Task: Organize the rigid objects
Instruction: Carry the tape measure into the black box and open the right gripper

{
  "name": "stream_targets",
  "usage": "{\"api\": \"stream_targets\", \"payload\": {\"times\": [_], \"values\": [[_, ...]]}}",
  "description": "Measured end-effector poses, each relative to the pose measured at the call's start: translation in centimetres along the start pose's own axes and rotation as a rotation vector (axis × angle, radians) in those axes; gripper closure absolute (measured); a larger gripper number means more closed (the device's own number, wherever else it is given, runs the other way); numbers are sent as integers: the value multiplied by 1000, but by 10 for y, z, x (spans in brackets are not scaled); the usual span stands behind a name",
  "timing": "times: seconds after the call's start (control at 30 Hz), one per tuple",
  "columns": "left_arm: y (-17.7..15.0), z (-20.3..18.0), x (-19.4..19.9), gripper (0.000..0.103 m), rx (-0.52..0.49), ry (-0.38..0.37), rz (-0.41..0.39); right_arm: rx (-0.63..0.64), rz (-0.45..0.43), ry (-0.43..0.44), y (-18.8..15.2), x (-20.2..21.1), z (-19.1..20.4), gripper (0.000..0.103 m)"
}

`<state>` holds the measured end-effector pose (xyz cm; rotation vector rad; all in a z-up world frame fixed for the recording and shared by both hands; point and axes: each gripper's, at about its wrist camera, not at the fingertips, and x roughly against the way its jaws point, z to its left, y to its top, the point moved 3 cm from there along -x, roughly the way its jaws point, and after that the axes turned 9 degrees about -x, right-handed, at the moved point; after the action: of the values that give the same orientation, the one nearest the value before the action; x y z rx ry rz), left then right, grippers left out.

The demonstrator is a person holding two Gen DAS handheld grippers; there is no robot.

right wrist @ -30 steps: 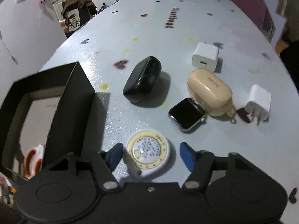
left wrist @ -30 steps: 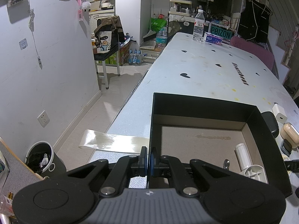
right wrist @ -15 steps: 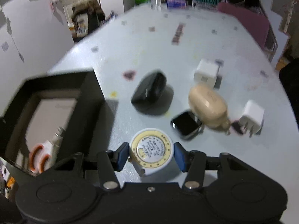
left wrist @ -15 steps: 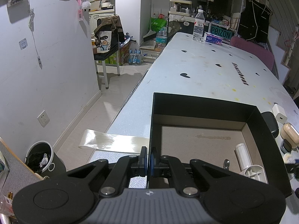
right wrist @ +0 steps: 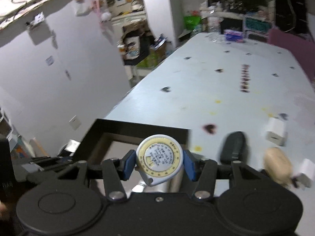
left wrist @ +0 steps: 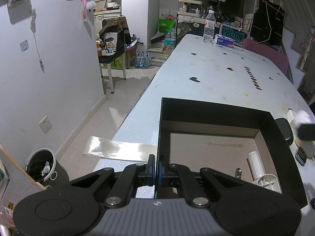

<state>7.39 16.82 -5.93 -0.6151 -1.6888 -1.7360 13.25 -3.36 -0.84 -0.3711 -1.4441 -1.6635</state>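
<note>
I am gripping the near left wall of the black box [left wrist: 212, 108] with my left gripper [left wrist: 155, 168], its blue pads pressed together on the thin wall, one outside and one inside. The box is sitting on the pale worktop [left wrist: 216, 74] near its left edge. Inside it, on the brown floor, a white cylinder [left wrist: 255, 164] is lying toward the right wall, with a white round-ended piece [left wrist: 267, 181] just beside it at the near corner and a small metal tip [left wrist: 238, 172] to its left. Off the worktop's left edge, a shiny strip of tape [left wrist: 118, 149] is hanging out over the tiled floor, and a waste bin [left wrist: 42, 166] is standing down by the wall.

With my right gripper [right wrist: 159, 164] I am pinching a round white tape measure [right wrist: 159, 160] with a yellow ring on its face, the blue pads [right wrist: 129, 164] touching its two sides. It is hanging raised above the near part of the box, apart from the worktop. To the right of the box, on the worktop, a black oval case [right wrist: 233, 147] is lying nearest, then a beige case [right wrist: 277, 166], a white cube charger [right wrist: 275, 130] beyond them, and a white plug adapter [right wrist: 305, 170] at the far right. This view is blurred, so finer detail is hard to tell.
</note>
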Motion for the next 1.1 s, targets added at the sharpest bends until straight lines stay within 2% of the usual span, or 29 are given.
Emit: {"api": "stream_targets", "payload": {"times": [0.2,0.5,0.73,0.87,1.1], "values": [[0,0,0,100,4,-4,-1,67,82,-45,5,-50,29,50],[-3,3,-2,100,3,-15,-9,84,183,-117,3,-94,32,50],[-4,3,-3,100,4,-21,-17,112,161,-213,2,-103,29,50],[-3,3,-2,100,4,-22,-17,94,143,-216,5,-100,25,44],[-4,4,-3,100,5,-22,-18,73,137,-180,7,-86,21,44]]}}
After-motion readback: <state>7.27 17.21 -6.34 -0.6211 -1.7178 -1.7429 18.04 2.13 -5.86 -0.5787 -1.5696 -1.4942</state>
